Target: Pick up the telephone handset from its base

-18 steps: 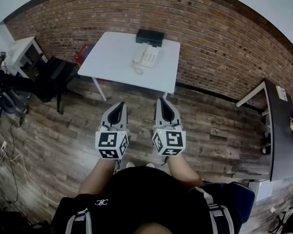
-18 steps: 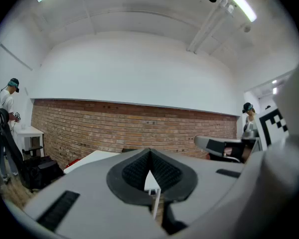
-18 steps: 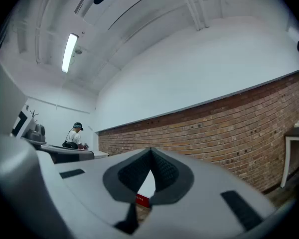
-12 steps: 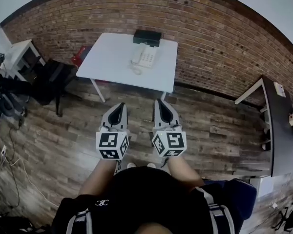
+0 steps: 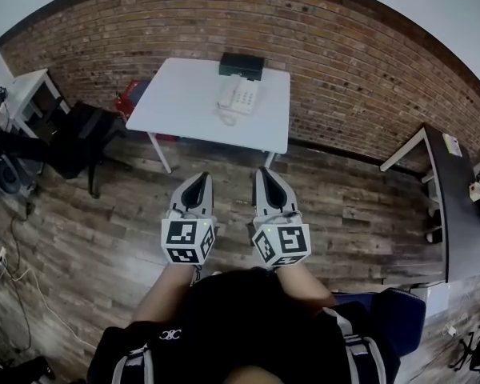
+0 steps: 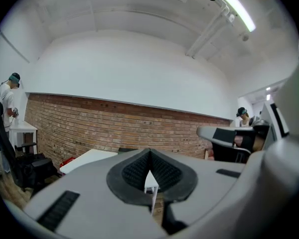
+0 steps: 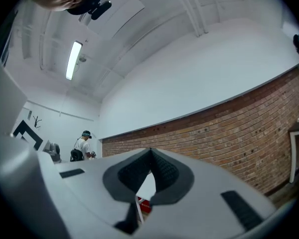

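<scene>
A white telephone (image 5: 242,96) stands near the far edge of a white table (image 5: 184,106) by the brick wall. Its handset (image 5: 227,91) lies on the left side of the base, with a coiled cord hanging off the near end. My left gripper (image 5: 201,177) and right gripper (image 5: 264,172) are held side by side over the wooden floor, well short of the table. Both point toward it. The left gripper (image 6: 149,154) has its pads together with nothing between them, and so does the right gripper (image 7: 150,153).
A black box (image 5: 242,66) sits behind the telephone. A red object (image 5: 131,96) lies under the table's left end. A black chair with bags (image 5: 78,131) stands at the left, a dark desk (image 5: 454,206) at the right. A person (image 6: 8,96) stands in the distance.
The head view has shifted slightly. Both grippers keep the same shut, side-by-side pose in front of the person, and the telephone has not moved.
</scene>
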Available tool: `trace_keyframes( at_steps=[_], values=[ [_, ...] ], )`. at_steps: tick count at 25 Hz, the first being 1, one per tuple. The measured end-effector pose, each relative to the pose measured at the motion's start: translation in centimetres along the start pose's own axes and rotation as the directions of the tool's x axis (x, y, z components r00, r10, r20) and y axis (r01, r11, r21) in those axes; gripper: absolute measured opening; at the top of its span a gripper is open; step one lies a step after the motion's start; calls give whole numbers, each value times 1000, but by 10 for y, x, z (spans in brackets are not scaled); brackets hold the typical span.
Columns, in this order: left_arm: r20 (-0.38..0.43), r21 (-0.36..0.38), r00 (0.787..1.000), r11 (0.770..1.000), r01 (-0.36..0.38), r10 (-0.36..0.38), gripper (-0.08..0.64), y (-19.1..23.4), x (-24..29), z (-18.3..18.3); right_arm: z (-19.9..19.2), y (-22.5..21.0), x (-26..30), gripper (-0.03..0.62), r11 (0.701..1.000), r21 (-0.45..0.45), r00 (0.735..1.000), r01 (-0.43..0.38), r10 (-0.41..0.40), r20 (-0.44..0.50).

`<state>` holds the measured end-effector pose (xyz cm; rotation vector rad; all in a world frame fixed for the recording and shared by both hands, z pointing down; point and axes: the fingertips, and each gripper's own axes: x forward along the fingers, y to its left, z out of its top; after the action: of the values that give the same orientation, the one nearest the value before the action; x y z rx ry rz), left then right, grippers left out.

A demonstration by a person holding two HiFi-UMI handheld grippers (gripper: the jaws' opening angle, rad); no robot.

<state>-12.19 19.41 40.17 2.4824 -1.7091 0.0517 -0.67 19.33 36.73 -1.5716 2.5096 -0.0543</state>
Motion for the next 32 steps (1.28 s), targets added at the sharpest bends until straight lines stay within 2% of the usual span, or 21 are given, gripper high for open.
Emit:
trace_keyframes(
  at_steps=[11, 16, 24, 32],
  values=[
    [-11, 36, 999, 998, 47, -47, -1, 8, 8, -2, -4, -6, 11, -2, 999, 29, 999, 31, -32, 22],
    [35, 62, 999, 998, 25, -27, 0, 19, 24, 5, -10, -18, 29, -2, 999, 22, 999, 28, -29, 38],
    [25, 54, 999, 998, 18, -20, 0, 39, 77, 7, -10, -50, 81, -2, 999, 34, 997, 22, -24, 70],
    [7, 60, 999, 998, 33, -34, -1, 55, 140, 3, -27, -87, 134, -2, 999, 35, 998, 40, -42, 51]
  ],
)
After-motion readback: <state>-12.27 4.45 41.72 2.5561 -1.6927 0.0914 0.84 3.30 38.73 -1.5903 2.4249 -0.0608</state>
